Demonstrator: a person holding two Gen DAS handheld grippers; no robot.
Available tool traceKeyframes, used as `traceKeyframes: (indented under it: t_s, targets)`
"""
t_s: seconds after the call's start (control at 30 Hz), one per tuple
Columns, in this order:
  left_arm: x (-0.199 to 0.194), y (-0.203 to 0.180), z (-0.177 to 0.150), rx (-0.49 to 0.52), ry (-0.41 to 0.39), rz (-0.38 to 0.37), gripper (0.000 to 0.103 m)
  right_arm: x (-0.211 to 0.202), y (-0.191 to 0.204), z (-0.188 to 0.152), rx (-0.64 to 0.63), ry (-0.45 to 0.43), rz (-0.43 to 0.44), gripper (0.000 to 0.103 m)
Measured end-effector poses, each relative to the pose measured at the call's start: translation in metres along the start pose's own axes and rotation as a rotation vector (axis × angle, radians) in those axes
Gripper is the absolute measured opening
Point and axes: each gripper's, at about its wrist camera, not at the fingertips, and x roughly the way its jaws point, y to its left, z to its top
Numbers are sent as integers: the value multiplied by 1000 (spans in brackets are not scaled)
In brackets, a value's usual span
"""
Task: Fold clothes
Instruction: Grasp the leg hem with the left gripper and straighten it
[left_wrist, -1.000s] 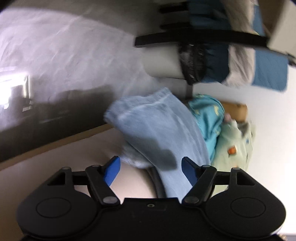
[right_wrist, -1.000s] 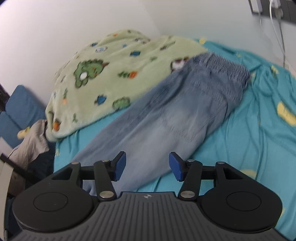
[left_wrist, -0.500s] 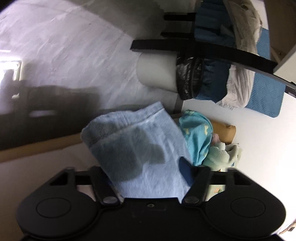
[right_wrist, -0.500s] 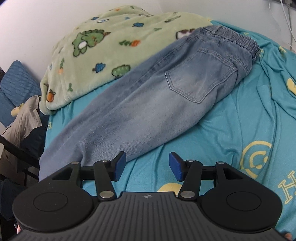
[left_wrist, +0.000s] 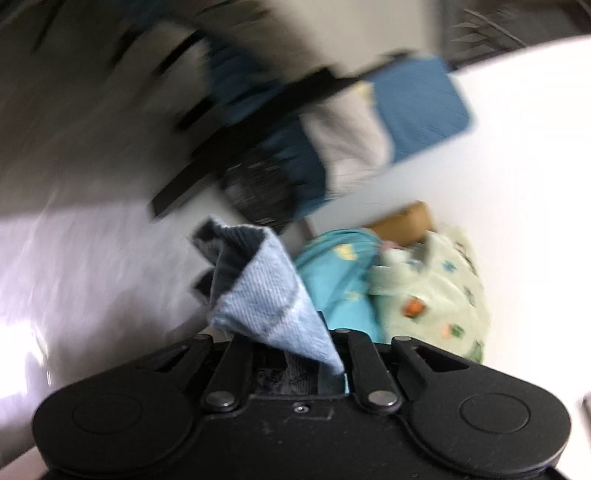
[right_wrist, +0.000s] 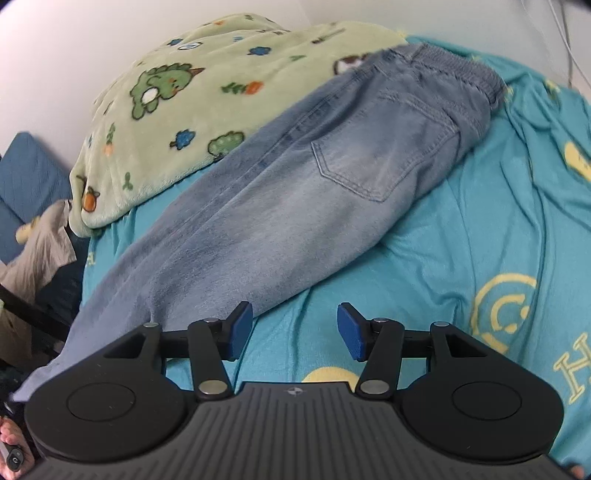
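Jeans, pale blue denim, now pinched at the leg hem by the left claw, both arms drawn close together on the cloth. Half a second back: hem draped loose and wide across that claw, fingers parted. Now bunched into a folded wedge rising just ahead of the claw's arms, dark inner side turned out at the far tip. Left wrist view heavily blurred; beyond the hem only smears of teal sheet and green blanket ahead to the right.

Right claw spread wide, blue pads apart and gripping nothing, low over the teal bedsheet. Closer to the denim than before: lower leg just ahead of the left pad, passing away to the left. Rest of the jeans laid flat, back pocket up, running diagonally ahead to the elastic waistband far ahead on the right, upper edge overlapping the green dinosaur blanket ahead to the left.
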Motion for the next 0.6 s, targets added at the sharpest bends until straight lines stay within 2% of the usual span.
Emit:
traceKeyframes:
  t_s: [0.13,0.27,0.43,0.6]
  targets:
    - [-12,-75,-19,139,-19,-31,9,-5,-7,-1,-8,-16,20,54]
    - [-16,-132,-47,228,-30,-46,9,-3,-16,0,-36,-20,-9,54]
    - [-15,-186,-91,323,-27,-57,9,4,-19,5,-45,17,44,54]
    - [-9,-230,-139,414,-1,-93,9,-9,-15,13,-101,-22,72,54]
